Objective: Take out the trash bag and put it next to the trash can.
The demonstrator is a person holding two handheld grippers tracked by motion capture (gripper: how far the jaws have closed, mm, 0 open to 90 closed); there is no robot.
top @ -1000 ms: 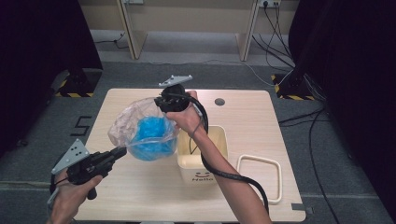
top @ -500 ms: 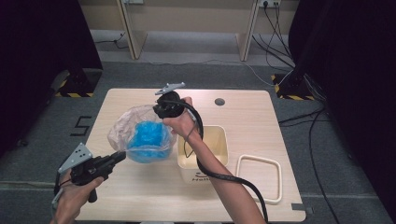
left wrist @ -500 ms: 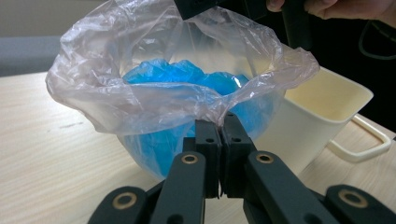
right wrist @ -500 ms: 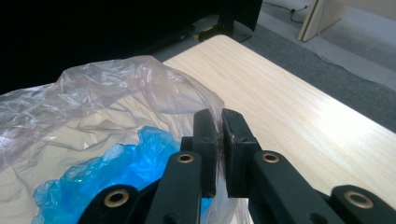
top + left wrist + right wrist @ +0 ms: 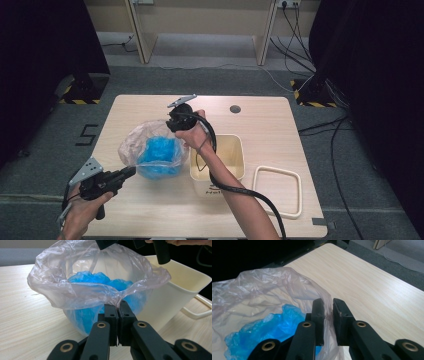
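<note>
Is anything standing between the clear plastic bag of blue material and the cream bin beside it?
Nothing visible: the clear plastic bag sits on the table right next to the cream bin, with no object in the gap.

Clear, faintly pinkish bag (image 5: 131, 145), bright blue stuff (image 5: 159, 156) glowing through it. Cream bin (image 5: 235, 150) beside it, cream frame (image 5: 278, 191) too. Pale wood-grain table (image 5: 280, 130), a dark round hole (image 5: 235, 108) in it. Both grippers black, left (image 5: 117, 311) and right (image 5: 328, 305), brass-coloured rivets (image 5: 306, 324).
</note>
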